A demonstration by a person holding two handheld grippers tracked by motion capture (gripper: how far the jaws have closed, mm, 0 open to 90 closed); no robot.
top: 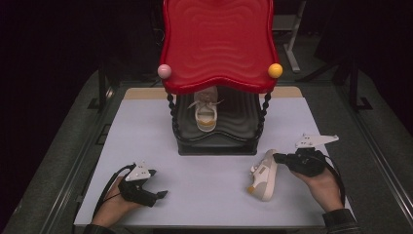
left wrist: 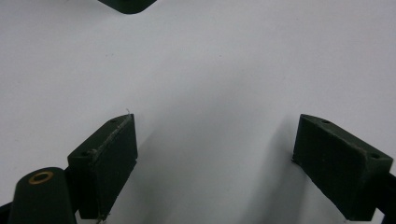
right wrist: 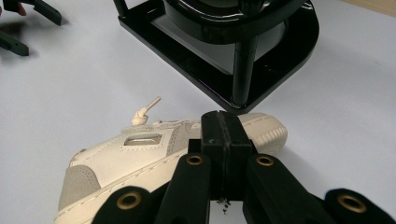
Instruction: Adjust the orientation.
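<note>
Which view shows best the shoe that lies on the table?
The right gripper view: the shoe is close, on its side, with stitching and lace visible. The high view shows it small, beside the right gripper. The left gripper view shows bare table.

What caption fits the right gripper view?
Shut right gripper beside a cream shoe near the black rack.

A two-tier rack [top: 217, 142] stands at the table's [top: 146, 126] far centre with one shoe [top: 206, 111] on its lower shelf, while a second shoe [top: 264, 175] lies on the table before its right corner.
</note>
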